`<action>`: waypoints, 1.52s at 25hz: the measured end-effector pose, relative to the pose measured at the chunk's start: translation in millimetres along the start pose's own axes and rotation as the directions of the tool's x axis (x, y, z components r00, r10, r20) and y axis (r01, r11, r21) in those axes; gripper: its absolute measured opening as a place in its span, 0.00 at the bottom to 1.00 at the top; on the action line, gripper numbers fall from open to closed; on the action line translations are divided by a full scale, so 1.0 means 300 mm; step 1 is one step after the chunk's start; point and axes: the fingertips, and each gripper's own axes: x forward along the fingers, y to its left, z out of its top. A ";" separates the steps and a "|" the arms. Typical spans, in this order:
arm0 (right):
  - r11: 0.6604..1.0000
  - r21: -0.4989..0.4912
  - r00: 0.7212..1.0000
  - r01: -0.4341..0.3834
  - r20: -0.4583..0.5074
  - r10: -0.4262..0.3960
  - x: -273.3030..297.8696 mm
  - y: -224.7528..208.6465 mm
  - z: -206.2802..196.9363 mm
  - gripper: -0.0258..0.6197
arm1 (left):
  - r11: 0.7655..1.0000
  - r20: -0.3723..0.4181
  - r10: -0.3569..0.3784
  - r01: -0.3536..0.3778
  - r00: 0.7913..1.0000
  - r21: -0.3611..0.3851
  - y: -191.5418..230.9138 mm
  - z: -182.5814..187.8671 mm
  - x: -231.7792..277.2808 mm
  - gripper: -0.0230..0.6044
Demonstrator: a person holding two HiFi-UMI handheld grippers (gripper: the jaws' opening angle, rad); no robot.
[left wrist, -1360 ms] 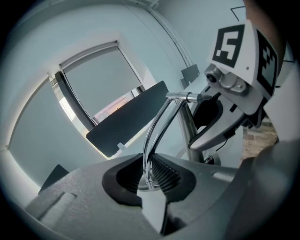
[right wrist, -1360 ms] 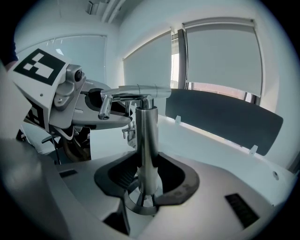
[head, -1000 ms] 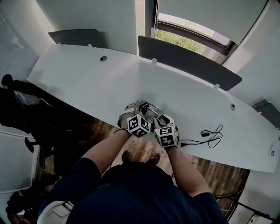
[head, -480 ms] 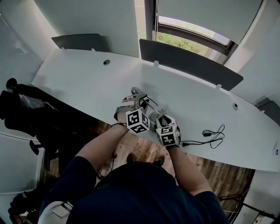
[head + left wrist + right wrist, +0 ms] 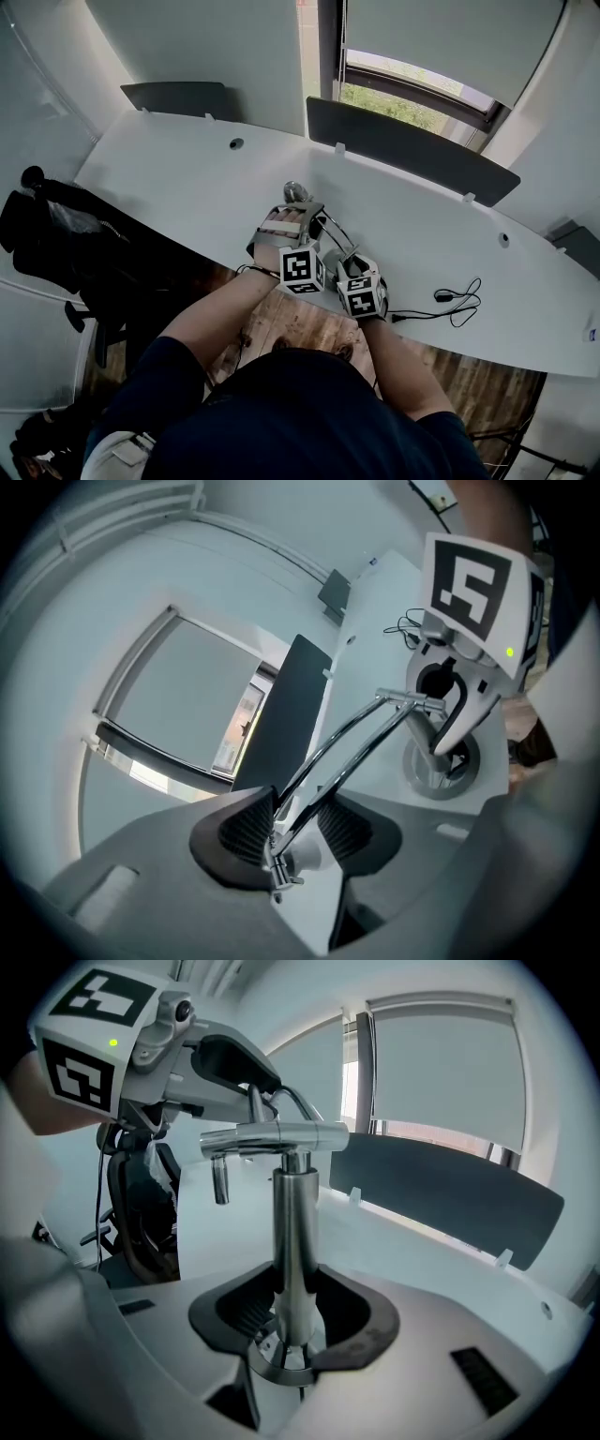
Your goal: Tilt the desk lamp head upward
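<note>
Chrome desk lamp (image 5: 295, 1232) stands near the front edge of the white tabletop (image 5: 187, 178), centre of the head view, just in front of the person. Its upright post rises from a round base (image 5: 281, 1361), with a crossbar on top. Twin chrome rods (image 5: 330, 745) run from the crossbar away to the lamp's head end. A rounded chrome part (image 5: 295, 191), apparently the lamp head, shows just beyond the left hand in the head view. Left gripper (image 5: 292, 829) is at that head end: the rods and a pale joint piece pass between its fingers. The fingers are spread and have just been opening, and the ribbed pads stand off the metal on both sides. Right gripper (image 5: 295, 1312) sits low at the post, pointing down toward the base. Its fingers are spread on either side of the post with a gap showing, so no clear pinch. Both marker cubes sit close together in the lower centre of the head view. A black cable (image 5: 455, 295) lies looped on the tabletop to the right, apart from the lamp. Dark divider panels (image 5: 412, 145) stand along the far edge, with a window (image 5: 403, 89) behind at upper right. A dark chair with a jacket (image 5: 56, 225) is at left. Wooden floor (image 5: 300, 323) shows below the tabletop edge.
</note>
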 end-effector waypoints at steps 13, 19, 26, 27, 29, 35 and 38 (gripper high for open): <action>1.000 -0.016 1.000 0.013 -0.002 -0.013 0.001 0.005 -0.003 0.27 | 0.968 0.035 0.065 -0.071 0.997 0.240 0.046 0.104 -0.085 0.31; 0.999 -0.025 1.000 0.019 -0.020 -0.020 0.007 0.005 -0.012 0.26 | 0.961 0.024 0.029 -0.035 0.999 0.275 0.030 0.123 -0.095 0.31; 0.999 -0.040 0.999 0.026 -0.027 -0.027 0.013 0.008 -0.017 0.27 | 0.947 0.021 0.054 -0.058 0.998 0.316 0.057 0.143 -0.107 0.32; 0.999 -0.042 0.999 0.026 -0.027 -0.027 0.013 0.009 -0.018 0.27 | 0.946 0.019 0.060 -0.062 0.998 0.319 0.061 0.142 -0.108 0.32; 0.999 -0.045 0.999 0.029 -0.027 -0.030 0.014 0.009 -0.020 0.27 | 0.945 0.017 0.056 -0.058 0.998 0.322 0.060 0.148 -0.110 0.32; 0.999 -0.047 0.999 0.028 -0.035 -0.029 0.014 0.015 -0.024 0.27 | 0.942 0.014 0.038 -0.041 0.999 0.332 0.053 0.144 -0.117 0.33; 0.998 -0.055 0.999 0.016 -0.040 -0.018 0.020 0.017 -0.019 0.28 | 0.940 0.028 0.037 -0.044 0.999 0.340 0.053 0.124 -0.114 0.33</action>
